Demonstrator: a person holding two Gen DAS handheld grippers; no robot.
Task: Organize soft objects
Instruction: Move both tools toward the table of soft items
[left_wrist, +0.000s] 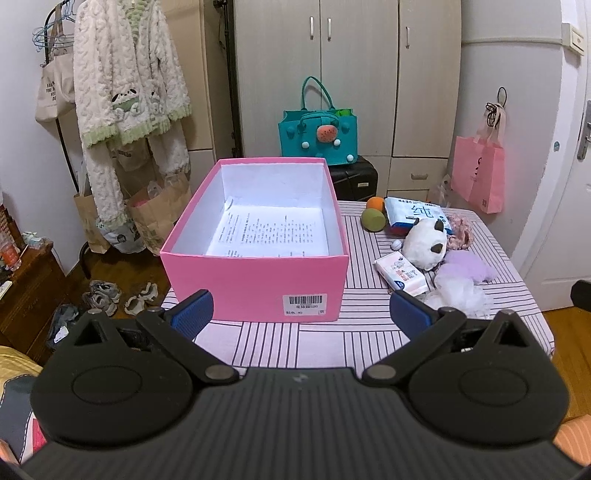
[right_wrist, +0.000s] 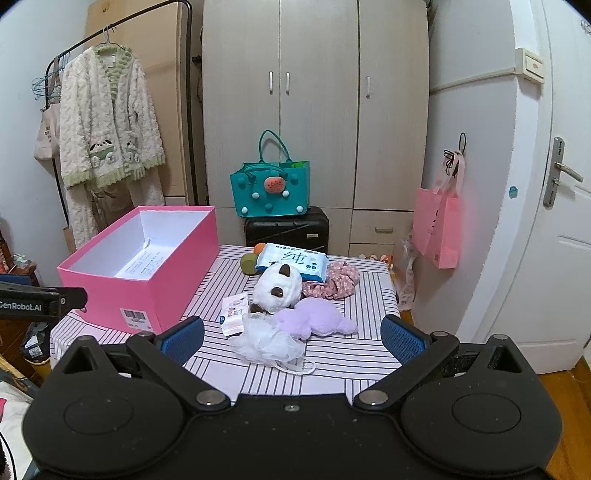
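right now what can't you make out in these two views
- Printed sheet in the pink box: text too small, left wrist view.
- Orange ball: mostly hidden behind the wipes pack, right wrist view.
- Plush toy: its underside and face detail hidden, both views.
- Left gripper and right gripper: the hands holding them are out of frame.

Beige wardrobe (right_wrist: 317, 110) seen at back wall, white door (right_wrist: 554, 221) at right, clothes rack (left_wrist: 55, 74) at left, wooden floor (left_wrist: 122, 266) below.
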